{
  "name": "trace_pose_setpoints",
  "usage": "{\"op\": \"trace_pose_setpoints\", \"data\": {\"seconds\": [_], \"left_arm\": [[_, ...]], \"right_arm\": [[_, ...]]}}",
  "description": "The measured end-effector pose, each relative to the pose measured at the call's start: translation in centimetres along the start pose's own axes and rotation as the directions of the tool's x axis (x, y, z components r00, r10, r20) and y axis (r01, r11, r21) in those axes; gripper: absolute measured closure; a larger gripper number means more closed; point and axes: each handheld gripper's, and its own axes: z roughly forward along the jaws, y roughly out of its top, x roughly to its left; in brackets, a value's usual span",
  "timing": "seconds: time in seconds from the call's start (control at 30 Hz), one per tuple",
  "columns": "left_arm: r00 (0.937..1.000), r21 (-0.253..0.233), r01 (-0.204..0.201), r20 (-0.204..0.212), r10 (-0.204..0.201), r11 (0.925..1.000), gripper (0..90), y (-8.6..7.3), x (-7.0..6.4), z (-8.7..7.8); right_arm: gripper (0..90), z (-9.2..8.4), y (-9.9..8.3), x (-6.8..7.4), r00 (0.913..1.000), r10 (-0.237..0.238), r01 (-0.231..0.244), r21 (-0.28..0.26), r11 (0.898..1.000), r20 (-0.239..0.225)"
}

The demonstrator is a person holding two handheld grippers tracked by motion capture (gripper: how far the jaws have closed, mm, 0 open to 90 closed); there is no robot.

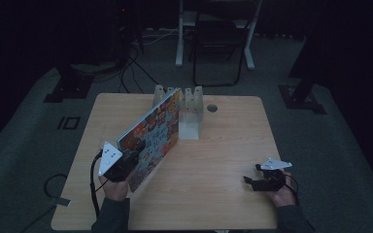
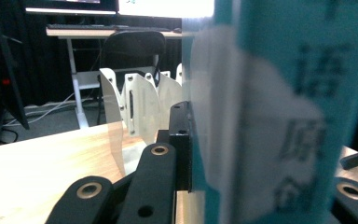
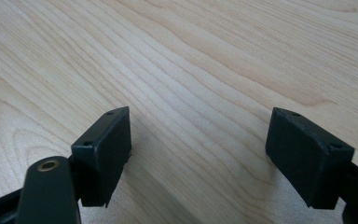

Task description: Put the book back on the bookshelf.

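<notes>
The likeliest trouble, judging from how things stand, is the picture book slipping or swinging: the left gripper is clamping it only near one lower corner, so the long, tilted cover is reaching up and away from the claw toward the white slotted rack, and its weight could be twisting it between the pads. A second risk is the far edge catching one of the rack's upright dividers instead of entering a slot, which would be pushing the book back against the grip. In the left gripper view the jaws are standing closed on the book's blue spine, one black pad pressing flat against the cover, with the rack just beyond the claw's tip. The right gripper is resting well apart from the book, low over the wooden table; its jaws are standing wide, holding nothing, with bare wood grain showing between the two fingertips.
</notes>
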Motion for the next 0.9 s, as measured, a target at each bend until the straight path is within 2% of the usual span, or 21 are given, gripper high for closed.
{"op": "trace_pose_setpoints", "data": {"seconds": [0.57, 0.9], "left_arm": [[0.9976, 0.007, 0.024, -0.066, -0.024, 0.9997, 81.2, 0.28, 0.58, 0.1], [0.9953, 0.001, 0.045, -0.086, -0.044, 0.999, 81.1, 0.34, 0.87, 0.23]], "right_arm": [[21.9, 0.0, 0.0, 0.0, 1.0, 0.001, -0.001, 0.0, 1.0, 0.0], [21.9, 0.0, 0.0, 0.0, 1.0, 0.001, -0.001, 0.0, 1.0, 0.0]]}}
